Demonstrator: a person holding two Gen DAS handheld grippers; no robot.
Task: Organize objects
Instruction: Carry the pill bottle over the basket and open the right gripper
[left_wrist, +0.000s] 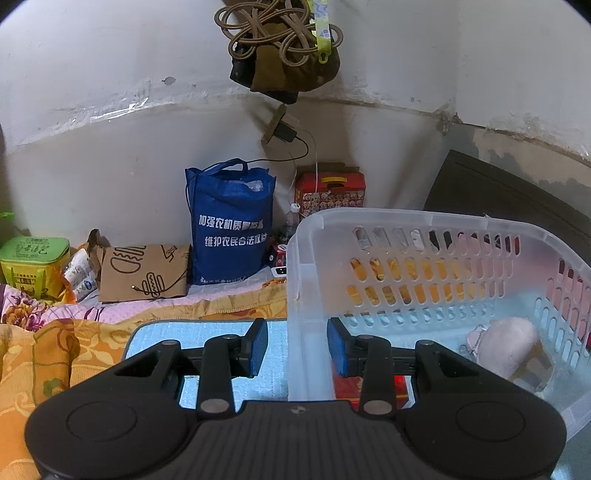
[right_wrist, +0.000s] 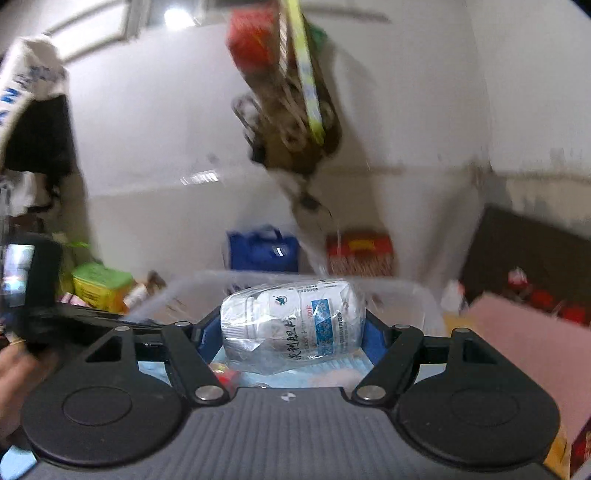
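Observation:
A translucent white plastic basket (left_wrist: 388, 218) stands on a light blue mat (left_wrist: 207, 332). My left gripper (left_wrist: 297, 347) straddles the basket's near left wall, one blue pad outside and one inside, jaws apart and not pressing it. Inside the basket lie a pale pink pouch (left_wrist: 506, 343) and a red box (left_wrist: 351, 387). My right gripper (right_wrist: 291, 328) is shut on a white medicine bottle (right_wrist: 291, 325) wrapped in clear plastic, lying sideways, held above the basket (right_wrist: 417, 291).
A blue tote bag (left_wrist: 231, 225), a red patterned box (left_wrist: 332, 192), a brown paper bag (left_wrist: 144, 273) and a green box (left_wrist: 33, 266) sit along the wall on a floral bedspread. A dark board (left_wrist: 517, 195) leans at the right. Cords and a bag hang on the wall (left_wrist: 284, 48).

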